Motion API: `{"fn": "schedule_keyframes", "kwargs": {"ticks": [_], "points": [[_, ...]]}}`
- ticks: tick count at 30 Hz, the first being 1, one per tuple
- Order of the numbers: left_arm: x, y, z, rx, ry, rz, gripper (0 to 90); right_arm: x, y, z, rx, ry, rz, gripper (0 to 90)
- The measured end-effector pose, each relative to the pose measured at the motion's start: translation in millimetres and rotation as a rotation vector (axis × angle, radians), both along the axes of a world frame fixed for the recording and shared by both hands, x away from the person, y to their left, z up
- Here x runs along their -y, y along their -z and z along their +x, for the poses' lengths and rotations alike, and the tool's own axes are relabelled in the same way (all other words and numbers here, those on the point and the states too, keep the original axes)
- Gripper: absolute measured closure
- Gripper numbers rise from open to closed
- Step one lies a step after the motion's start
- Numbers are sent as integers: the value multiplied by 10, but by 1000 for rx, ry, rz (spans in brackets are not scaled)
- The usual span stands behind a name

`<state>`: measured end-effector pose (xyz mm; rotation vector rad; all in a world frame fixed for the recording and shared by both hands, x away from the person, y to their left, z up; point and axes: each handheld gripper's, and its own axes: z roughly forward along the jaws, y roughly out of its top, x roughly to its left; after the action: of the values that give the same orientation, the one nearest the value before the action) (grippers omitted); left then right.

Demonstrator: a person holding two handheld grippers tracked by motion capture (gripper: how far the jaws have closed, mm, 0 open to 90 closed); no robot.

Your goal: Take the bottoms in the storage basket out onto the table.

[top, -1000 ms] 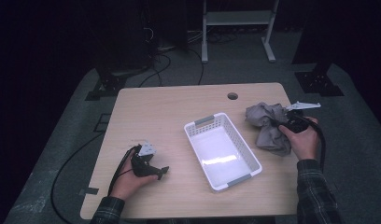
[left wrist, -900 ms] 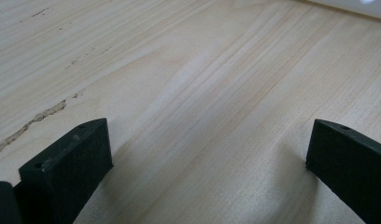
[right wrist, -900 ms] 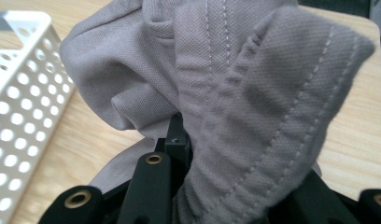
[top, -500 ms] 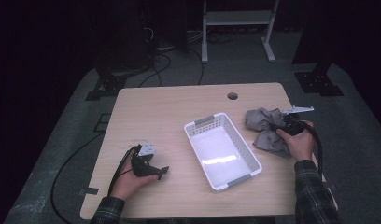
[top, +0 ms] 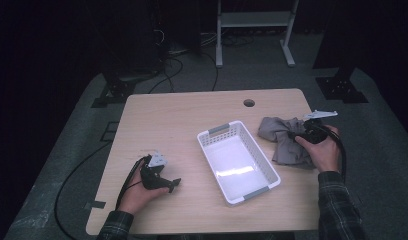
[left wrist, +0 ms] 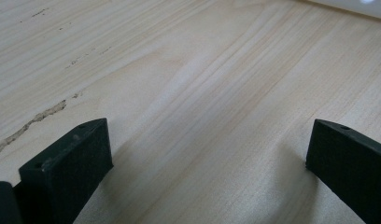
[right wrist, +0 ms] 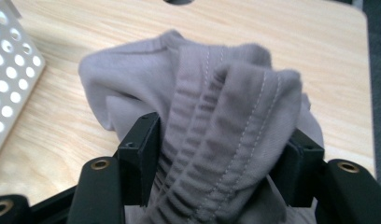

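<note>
A crumpled grey cloth [top: 284, 145] lies on the right side of the wooden table [top: 167, 125], to the right of a white perforated basket [top: 202, 137]. My right gripper [top: 297, 134] rests at the cloth's right edge. In the right gripper view a ribbed, stitched fold of the cloth [right wrist: 202, 79] fills the gap of my right gripper [right wrist: 221, 140]. Its jaws have just been opening and stand wide, not squeezing the fold. My left gripper [top: 172, 184] lies low on the table at the front left, open, with bare wood between its jaws [left wrist: 207, 140].
The basket is empty and sits at a slant in the middle of the table; its wall [right wrist: 6, 70] shows beside the cloth. A round cable hole [top: 249, 103] is near the far edge. Cables and stand legs cover the dark floor behind.
The bunched cloth, held a little higher a second ago, has sunk and spread on the table. The right hand has shifted slightly with it. The left hand has not moved.
</note>
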<state>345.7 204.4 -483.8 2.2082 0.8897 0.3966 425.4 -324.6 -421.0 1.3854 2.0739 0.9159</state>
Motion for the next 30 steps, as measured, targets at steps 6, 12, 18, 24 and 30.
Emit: {"fn": "schedule_keyframes", "kwargs": {"ticks": [6,12,18,24,30], "points": [[0,0,0,0,0,0,0,-24,-165,-70,48,-4,2,388],[0,1,0,1,0,0,0,-41,-306,-190,73,-43,60,545],[0,1,0,1,0,0,0,-92,-285,-311,65,-114,85,802],[-1,1,1,0,0,-1,0,-191,-252,-387,35,-209,138,894],[-1,0,1,-1,0,-1,0,-312,-149,-468,-4,-272,121,894]]}}
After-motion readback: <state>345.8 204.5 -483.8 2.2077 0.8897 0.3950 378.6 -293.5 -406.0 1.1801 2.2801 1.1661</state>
